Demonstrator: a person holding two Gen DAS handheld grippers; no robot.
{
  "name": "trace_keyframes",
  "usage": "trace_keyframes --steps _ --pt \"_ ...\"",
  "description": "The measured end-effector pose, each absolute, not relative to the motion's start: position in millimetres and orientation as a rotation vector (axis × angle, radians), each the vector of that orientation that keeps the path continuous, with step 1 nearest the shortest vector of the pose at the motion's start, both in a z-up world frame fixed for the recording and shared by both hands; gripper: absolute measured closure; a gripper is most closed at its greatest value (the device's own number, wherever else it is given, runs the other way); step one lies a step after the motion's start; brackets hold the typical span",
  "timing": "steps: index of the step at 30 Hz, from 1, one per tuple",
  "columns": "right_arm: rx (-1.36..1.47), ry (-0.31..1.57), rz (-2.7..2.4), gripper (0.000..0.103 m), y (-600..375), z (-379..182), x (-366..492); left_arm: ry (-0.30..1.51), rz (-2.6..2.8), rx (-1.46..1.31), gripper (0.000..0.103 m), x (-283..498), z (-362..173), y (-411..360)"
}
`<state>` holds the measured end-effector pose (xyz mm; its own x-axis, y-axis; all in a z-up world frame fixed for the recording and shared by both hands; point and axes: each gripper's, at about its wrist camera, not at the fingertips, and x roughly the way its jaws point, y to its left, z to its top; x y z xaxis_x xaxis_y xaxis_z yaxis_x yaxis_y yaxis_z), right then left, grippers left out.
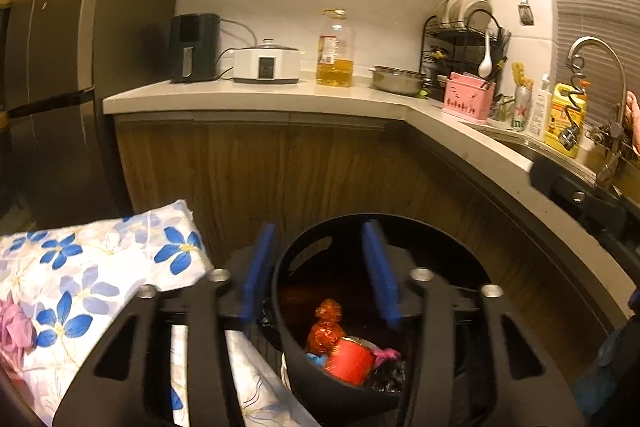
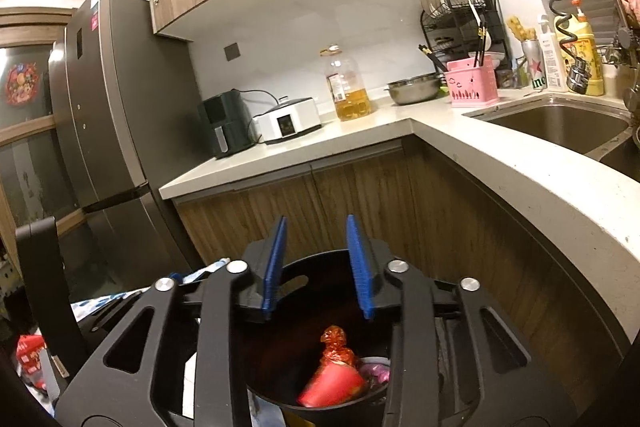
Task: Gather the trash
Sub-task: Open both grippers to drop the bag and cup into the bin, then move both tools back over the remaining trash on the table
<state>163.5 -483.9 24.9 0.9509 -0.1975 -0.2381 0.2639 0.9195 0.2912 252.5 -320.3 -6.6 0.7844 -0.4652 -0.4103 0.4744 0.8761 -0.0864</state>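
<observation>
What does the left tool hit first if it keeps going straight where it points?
Probably the black trash bin: the open left tool straddles its near rim, aimed across the opening at the far inner wall. Depth is unclear; it may pass over to the wooden cabinet.

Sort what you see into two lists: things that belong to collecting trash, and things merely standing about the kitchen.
Job: black bin, red cup, tied orange bag, both open tongs.
Bystanders: oil bottle, steel bowl, air fryer, pink caddy.
</observation>
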Motion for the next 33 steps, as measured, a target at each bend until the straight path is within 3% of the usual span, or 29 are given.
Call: trace_keyframes --steps 3,6,10,15,33 --pt "0.316 0.201 -0.247 0.052 -478.5 25.2 156.4 0.44 -0.479 0.008 0.035 250.4 -8.8 -309.4" --pt "0.291 0.203 -0.264 0.038 -469.7 25.2 149.7 0.435 -0.458 0.012 0.027 244.2 -10.7 -299.4" --pt "0.285 0.208 -0.266 0.031 -458.5 24.1 139.7 0.431 -0.412 0.014 0.022 232.6 -11.8 -282.2" --pt "0.25 0.208 -0.265 0.027 -438.3 22.1 125.9 0.402 -0.343 0.01 0.016 211.6 -10.9 -255.5" --pt "0.263 0.229 -0.116 0.027 -342.5 6.3 103.8 0.36 -0.073 -0.056 0.016 142.5 -20.4 -119.9"
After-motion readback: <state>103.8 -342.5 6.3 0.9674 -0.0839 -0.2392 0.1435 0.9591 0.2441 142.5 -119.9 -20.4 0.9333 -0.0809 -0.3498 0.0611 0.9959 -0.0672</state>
